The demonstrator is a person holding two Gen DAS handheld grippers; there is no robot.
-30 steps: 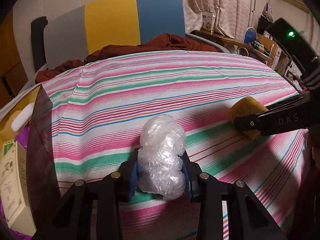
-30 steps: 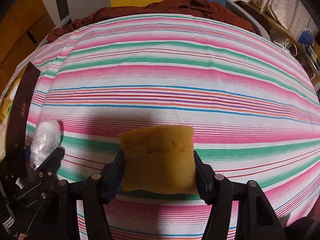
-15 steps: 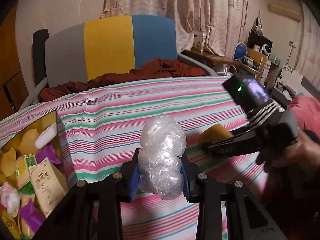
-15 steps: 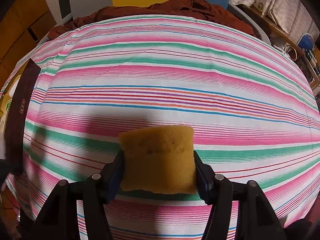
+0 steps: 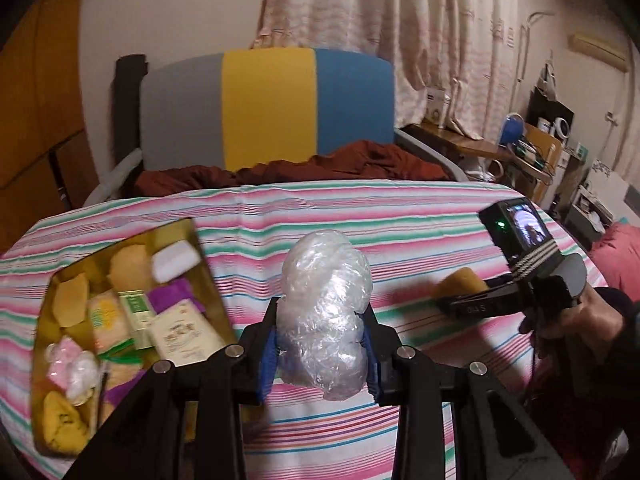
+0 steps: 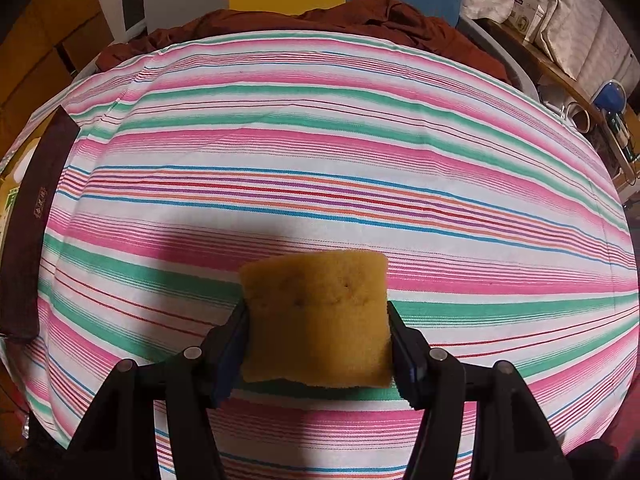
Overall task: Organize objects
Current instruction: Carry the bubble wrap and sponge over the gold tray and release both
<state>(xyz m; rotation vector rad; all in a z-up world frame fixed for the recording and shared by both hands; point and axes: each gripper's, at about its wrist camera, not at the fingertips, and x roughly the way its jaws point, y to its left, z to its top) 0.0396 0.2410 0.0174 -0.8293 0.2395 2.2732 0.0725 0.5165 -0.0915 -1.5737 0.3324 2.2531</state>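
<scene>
Left gripper (image 5: 320, 344), clamped on plastic wad (image 5: 325, 316), has lifted off the table (image 5: 400, 216); box (image 5: 120, 312) at the left edge now shows, so drop-off likely next. Right gripper (image 6: 316, 344) unmoved, squeezing sponge (image 6: 316, 316) near the front edge.

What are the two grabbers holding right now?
Left gripper: shut on the plastic wrap ball.
Right gripper: shut on the yellow sponge.

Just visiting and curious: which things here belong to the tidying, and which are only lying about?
Tidying:
- plastic wrap bundle, held in left gripper
- sponge, held in right gripper
- box of odds and ends

Lying about:
- brown blanket
- curtains
- cluttered shelf
</scene>
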